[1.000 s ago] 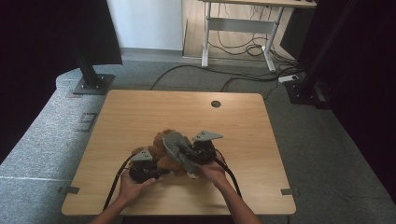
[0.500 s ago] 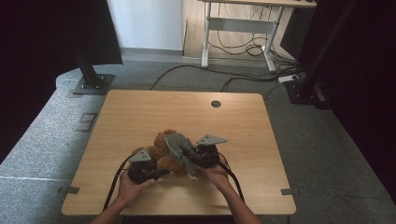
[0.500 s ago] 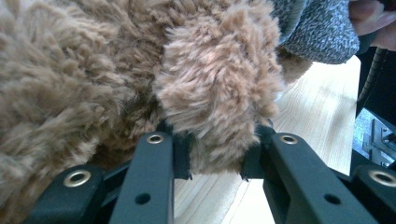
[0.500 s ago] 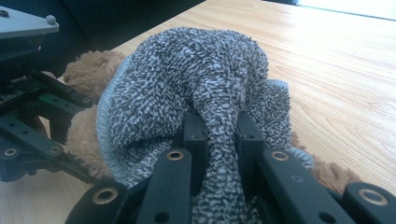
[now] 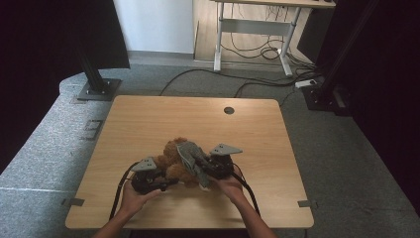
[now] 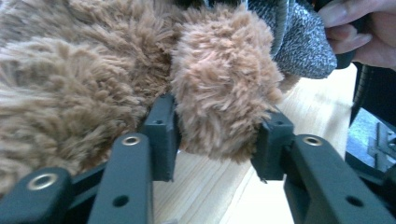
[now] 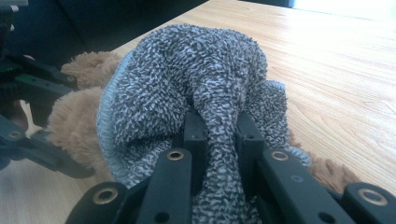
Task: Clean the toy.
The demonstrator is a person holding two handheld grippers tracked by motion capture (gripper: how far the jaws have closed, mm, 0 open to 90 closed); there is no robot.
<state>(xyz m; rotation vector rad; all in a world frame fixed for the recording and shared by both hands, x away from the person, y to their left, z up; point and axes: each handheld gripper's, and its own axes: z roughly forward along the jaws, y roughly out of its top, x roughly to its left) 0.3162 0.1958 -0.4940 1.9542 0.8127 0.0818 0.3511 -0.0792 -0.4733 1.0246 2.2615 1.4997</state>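
Grey cloth (image 7: pixel 187 84) over teddy bear (image 6: pixel 93 79), pinched in right hand-held gripper (image 7: pixel 219 135)

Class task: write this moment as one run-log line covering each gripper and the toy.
left gripper: jaws just opening around plush paw | right gripper: shut on grey cloth | teddy bear: on table

Both forearms are showing bare, with no sleeves. Each hand is carrying a black gripper, the left gripper (image 5: pixel 167 183) and right gripper (image 5: pixel 202 174), each wearing a grey three-cornered plate, trailing a black cable and showing brass-ringed screw holes along matte black jaws.
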